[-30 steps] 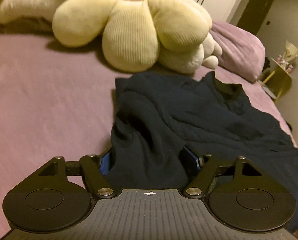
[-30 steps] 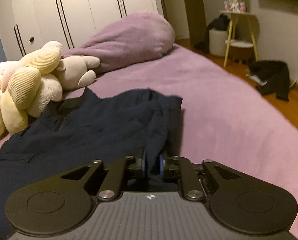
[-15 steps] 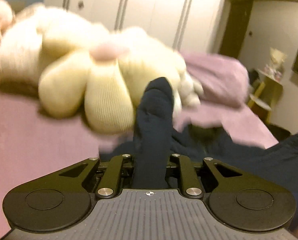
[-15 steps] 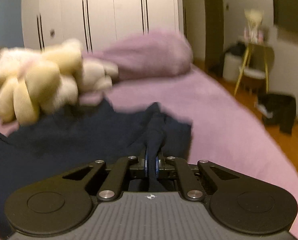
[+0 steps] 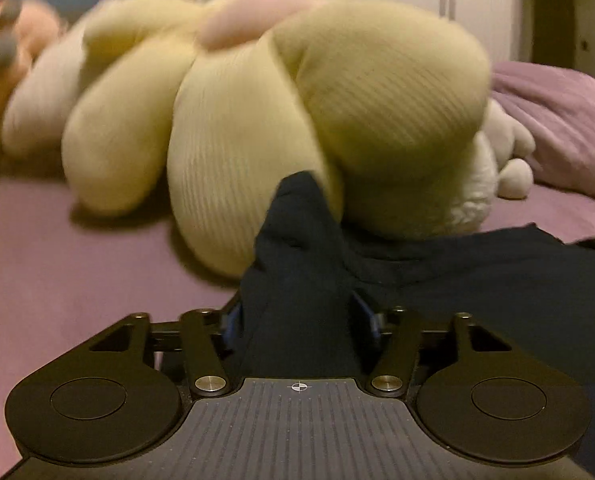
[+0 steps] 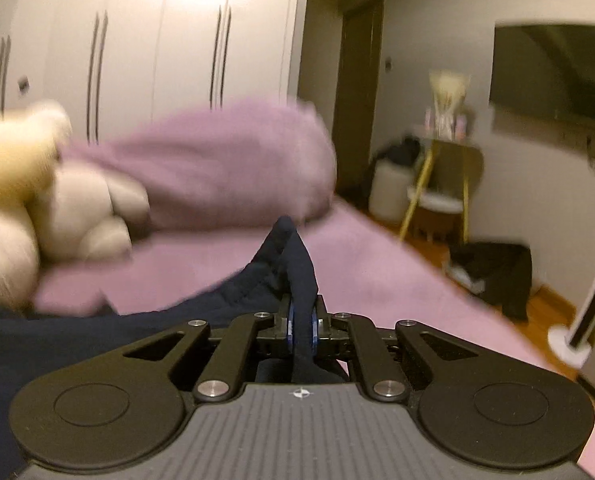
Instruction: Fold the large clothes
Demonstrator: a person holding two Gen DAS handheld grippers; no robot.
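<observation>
A large dark navy garment [image 5: 477, 280] lies on the purple bed. My left gripper [image 5: 300, 316] holds a thick bunch of its fabric between the blue pads, with the jaws part way apart around it, close to the yellow flower plush. My right gripper [image 6: 301, 322] is shut tight on a thin raised fold of the same garment [image 6: 289, 256], which trails away to the left [image 6: 97, 340]. Both views are blurred by motion.
A big yellow flower plush [image 5: 277, 120] and a cream plush [image 6: 81, 216] lie at the bed's head beside a purple pillow [image 6: 217, 160]. White wardrobes [image 6: 137, 40] stand behind. A yellow side table [image 6: 441, 184] and dark clothes on the floor [image 6: 497, 276] are to the right.
Both grippers have lifted the garment's edge and carried it toward the head of the bed. The plush and pillow are much nearer. The left jaws narrowed around the fabric.
</observation>
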